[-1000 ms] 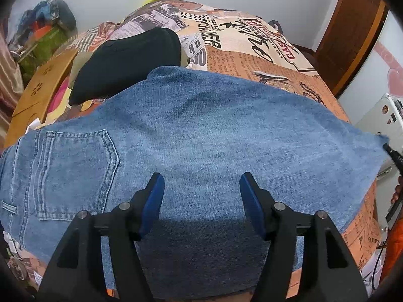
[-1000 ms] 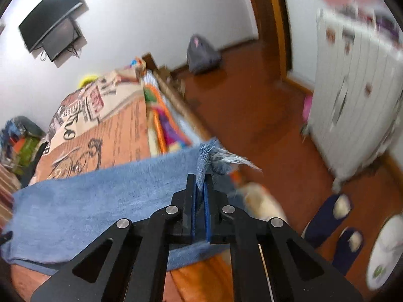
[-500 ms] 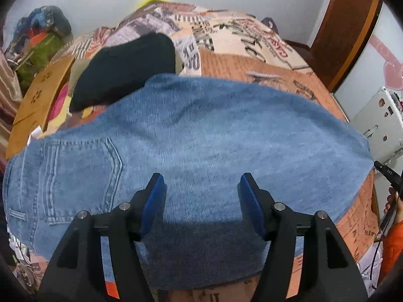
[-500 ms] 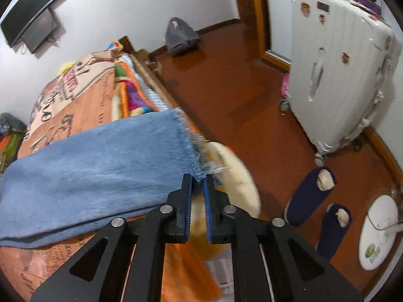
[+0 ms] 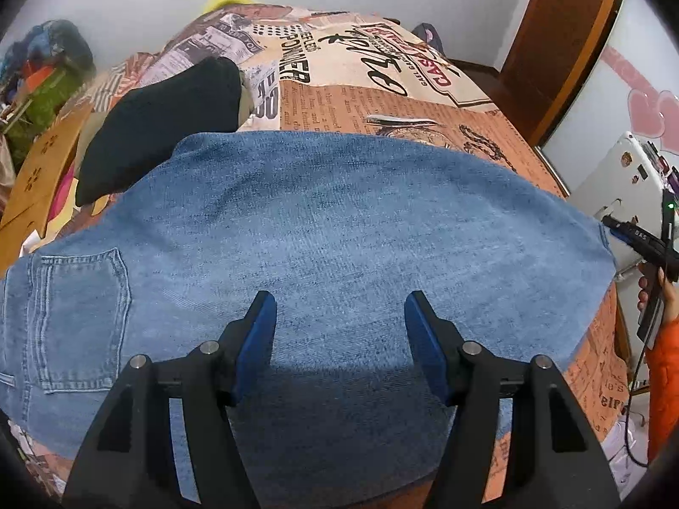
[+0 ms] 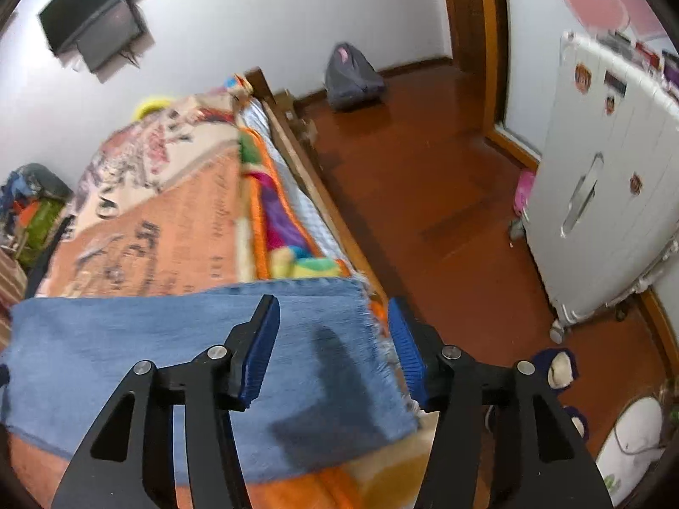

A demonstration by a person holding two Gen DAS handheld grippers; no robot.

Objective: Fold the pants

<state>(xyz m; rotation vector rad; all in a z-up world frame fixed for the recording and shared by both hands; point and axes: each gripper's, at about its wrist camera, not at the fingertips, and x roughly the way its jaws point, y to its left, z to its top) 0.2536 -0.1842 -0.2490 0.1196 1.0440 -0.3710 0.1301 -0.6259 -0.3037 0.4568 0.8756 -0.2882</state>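
Blue denim pants [image 5: 331, 229] lie flat across the bed, back pocket [image 5: 80, 318] at the left and the frayed leg hem [image 6: 382, 352] at the right bed edge. My left gripper [image 5: 339, 318] hovers open over the middle of the denim with nothing between its fingers. In the right wrist view my right gripper [image 6: 333, 339] hangs above the hem end, its jaws opening; the cloth lies on the bed below them and the pads do not press it. From the left wrist view the right gripper [image 5: 615, 229] shows just past the hem, held by a hand in an orange sleeve.
A folded black garment [image 5: 165, 118] lies on the printed bedspread [image 5: 382, 85] beyond the pants. A white suitcase [image 6: 607, 195] stands on the wooden floor [image 6: 424, 195] to the right, with dark slippers [image 6: 556, 369] near it. A grey bag [image 6: 352, 76] sits by the door.
My right gripper let go of the frayed hem and its jaws spread apart; the hem now lies on the bed edge. The left gripper shifted slightly over the denim, still open.
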